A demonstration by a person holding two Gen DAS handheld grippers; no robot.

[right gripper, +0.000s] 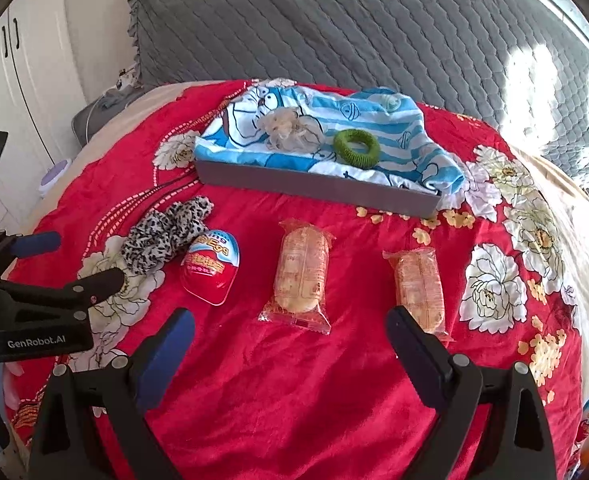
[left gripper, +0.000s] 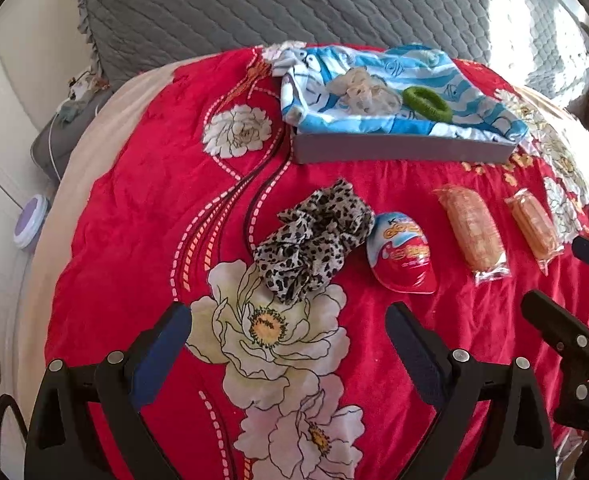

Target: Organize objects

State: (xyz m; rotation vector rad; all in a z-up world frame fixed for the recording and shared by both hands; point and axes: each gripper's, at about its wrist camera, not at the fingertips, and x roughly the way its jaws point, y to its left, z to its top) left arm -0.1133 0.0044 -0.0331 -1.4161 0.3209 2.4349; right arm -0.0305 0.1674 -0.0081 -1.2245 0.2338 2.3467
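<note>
1. The left claw (left gripper: 288,334) hovered over the near left part of the bed, its jaws spread wide and holding nothing, above a white flower printed on the red bedspread (left gripper: 134,208).
2. Just beyond it lay a leopard-print scrunchie (left gripper: 314,240), bunched up on the bedspread.
3. Touching the scrunchie's right side was a red and blue chocolate egg (left gripper: 400,254), lying flat with its printed face up.
4. To the right of the egg, and apart from it, lay a wrapped cake (right gripper: 302,276) in clear plastic, its length pointing toward the far edge of the bed.
5. A second wrapped cake (right gripper: 418,288) lay further right, well apart from the first.
6. The right claw (right gripper: 290,332) hung over the near edge of the bed with its jaws spread and empty, its right finger just in front of the second cake.
7. Toward the far edge sat a shallow grey tray (right gripper: 318,186) lined with a blue and white cartoon cloth (right gripper: 374,108).
8. On that cloth rested a pale scrunchie (right gripper: 290,130) at left and a green hair tie (right gripper: 356,148) just to its right.
</note>
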